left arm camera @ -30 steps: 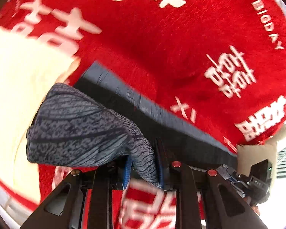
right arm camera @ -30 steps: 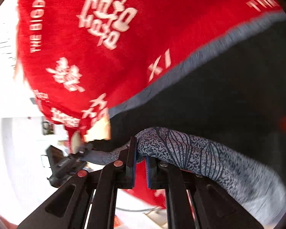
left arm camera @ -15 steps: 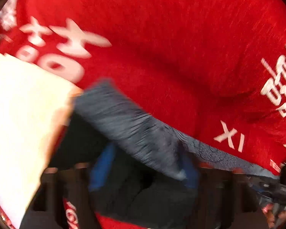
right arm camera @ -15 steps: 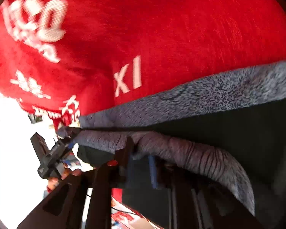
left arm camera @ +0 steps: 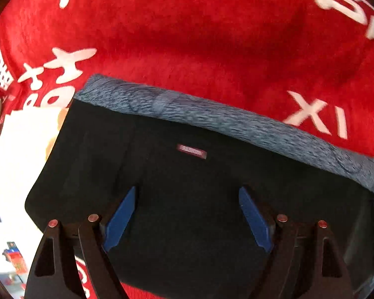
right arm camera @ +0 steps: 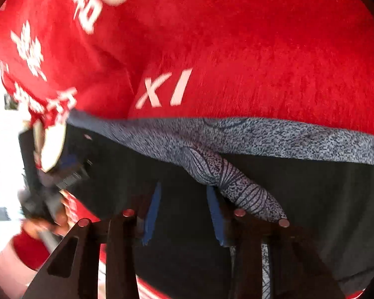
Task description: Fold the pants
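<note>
Pants [left arm camera: 187, 199]: dark garment with a grey patterned edge [left arm camera: 236, 122] and a small red label [left arm camera: 192, 151], lying folded on a red cloth [left arm camera: 199, 44] printed with white characters. The grey edge runs along the far side of the dark panel in both views. A cream-coloured object [left arm camera: 30, 129] shows at the pants' left end; what it is cannot be told.

Left claw [left arm camera: 187, 214]: aimed forward and down over the dark panel, blue-padded fingers [left arm camera: 119, 221] spread wide, nothing between them. Whether the tips touch the fabric cannot be told. From the right wrist view, the left claw [right arm camera: 69, 172] appears blurred at the pants' far left end, with the person's hand [right arm camera: 47, 224] on its handle.

Right claw [right arm camera: 184, 211]: aimed forward over the same dark panel, near the grey edge, blue fingers [right arm camera: 152, 211] parted to a moderate gap with only dark fabric visible behind it. A loose roll of grey patterned fabric [right arm camera: 236, 184] lies just beside the right-hand finger and over its linkage, outside the gap.
</note>
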`<state>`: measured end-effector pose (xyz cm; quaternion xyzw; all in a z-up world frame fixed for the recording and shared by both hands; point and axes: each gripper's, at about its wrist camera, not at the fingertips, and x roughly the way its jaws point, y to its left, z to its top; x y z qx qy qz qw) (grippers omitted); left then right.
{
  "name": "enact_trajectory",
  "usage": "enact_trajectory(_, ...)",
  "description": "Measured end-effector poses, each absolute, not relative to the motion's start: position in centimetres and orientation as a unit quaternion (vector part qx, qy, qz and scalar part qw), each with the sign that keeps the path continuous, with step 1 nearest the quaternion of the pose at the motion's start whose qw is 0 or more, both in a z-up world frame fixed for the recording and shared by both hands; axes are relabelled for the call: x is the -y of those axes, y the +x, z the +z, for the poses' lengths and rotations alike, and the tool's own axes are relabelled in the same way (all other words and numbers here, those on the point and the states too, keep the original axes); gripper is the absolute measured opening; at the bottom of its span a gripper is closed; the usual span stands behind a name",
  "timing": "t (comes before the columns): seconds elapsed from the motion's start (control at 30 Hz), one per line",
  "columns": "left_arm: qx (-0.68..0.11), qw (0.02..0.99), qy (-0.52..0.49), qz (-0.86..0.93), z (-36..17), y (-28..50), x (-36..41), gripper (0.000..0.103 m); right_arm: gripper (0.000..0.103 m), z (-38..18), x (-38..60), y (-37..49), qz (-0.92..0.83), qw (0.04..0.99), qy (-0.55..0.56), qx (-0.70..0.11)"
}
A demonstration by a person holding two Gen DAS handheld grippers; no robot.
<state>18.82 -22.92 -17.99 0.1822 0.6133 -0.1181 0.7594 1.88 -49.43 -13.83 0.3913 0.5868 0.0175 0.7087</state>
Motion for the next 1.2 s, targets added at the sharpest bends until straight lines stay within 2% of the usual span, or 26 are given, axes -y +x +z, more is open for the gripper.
enact_trajectory(0.03, -0.612, 0.760, 0.180, -0.124, -17.4, 18.5, 22.9, 0.083, 0.044, -12.9, 49.8, 1.0, 0.021, 0.715, 0.401, -0.572)
enact_trajectory(0.1, -0.606, 0.762, 0.186, -0.132, -16.1, 17.5, 22.8, 0.083, 0.054, -11.0, 50.5, -1.2, 0.016, 0.735, 0.388, -0.556)
enact_trajectory(0.17, -0.603, 0.761, 0.188, -0.148, -14.6, 16.0, 22.5, 0.083, 0.059, -9.3, 50.8, -4.0, -0.010, 0.753, 0.364, -0.548)
enact_trajectory(0.4, -0.592, 0.740, 0.213, -0.236, -12.9, 8.8, 25.2, 0.083, 0.059, -7.1, 49.7, -16.2, -0.142, 0.738, 0.331, -0.570)
enact_trajectory(0.53, -0.589, 0.719, 0.221, -0.296, -13.0, 3.5, 27.3, 0.083, 0.059, -7.0, 48.3, -26.1, -0.207, 0.708, 0.373, -0.563)
enact_trajectory(0.73, -0.575, 0.693, 0.242, -0.361, -12.2, -4.1, 29.1, 0.083, 0.059, -9.4, 44.9, -36.0, -0.269, 0.674, 0.441, -0.527)
enact_trajectory(0.97, -0.583, 0.671, 0.259, -0.378, -13.2, -8.3, 28.1, 0.083, 0.059, -13.9, 43.0, -40.4, -0.263, 0.649, 0.514, -0.496)
enact_trajectory(1.13, -0.590, 0.665, 0.265, -0.374, -14.1, -9.4, 28.1, 0.083, 0.058, -14.1, 43.4, -39.5, -0.243, 0.669, 0.538, -0.452)
enact_trajectory(1.17, -0.591, 0.664, 0.267, -0.373, -14.2, -9.5, 28.4, 0.083, 0.047, -14.4, 43.6, -39.2, -0.231, 0.666, 0.545, -0.453)
enact_trajectory(1.2, -0.592, 0.663, 0.269, -0.370, -14.3, -9.6, 28.7, 0.083, 0.013, -14.5, 43.8, -39.1, -0.222, 0.660, 0.554, -0.456)
